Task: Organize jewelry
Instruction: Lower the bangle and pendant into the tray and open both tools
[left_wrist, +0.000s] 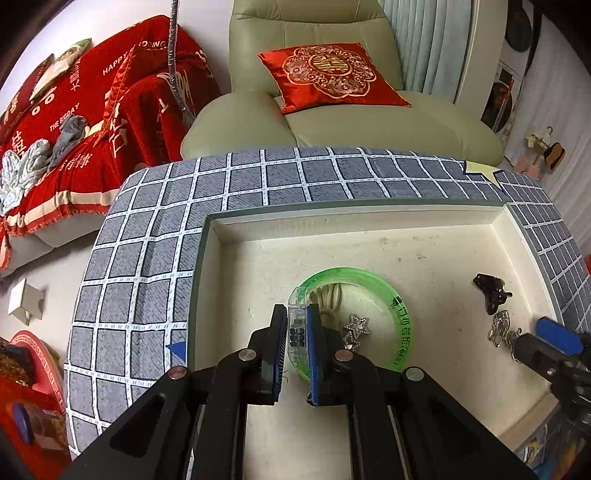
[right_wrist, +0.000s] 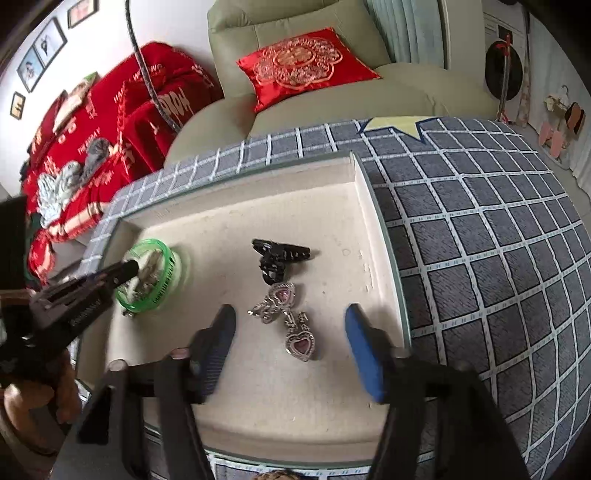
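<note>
A cream tray (left_wrist: 354, 218) sits on the checked tablecloth. My left gripper (left_wrist: 297, 332) is shut on the clear clasp part of a green translucent bangle (left_wrist: 384, 284), which rests in the tray. A silver star piece (left_wrist: 356, 326) lies inside the ring. In the right wrist view the bangle (right_wrist: 168, 284) is at the tray's left. My right gripper (right_wrist: 290, 332) is open, its fingers either side of silver hair clips with pink hearts (right_wrist: 299, 343). A black claw clip (right_wrist: 279, 254) lies just beyond them.
The tray's walls (right_wrist: 364, 192) bound the jewelry on all sides. The grey checked cloth (right_wrist: 480, 258) covers the table around it. A green armchair with a red cushion (left_wrist: 332, 74) stands behind the table. A red-covered sofa (left_wrist: 74, 122) is at the left.
</note>
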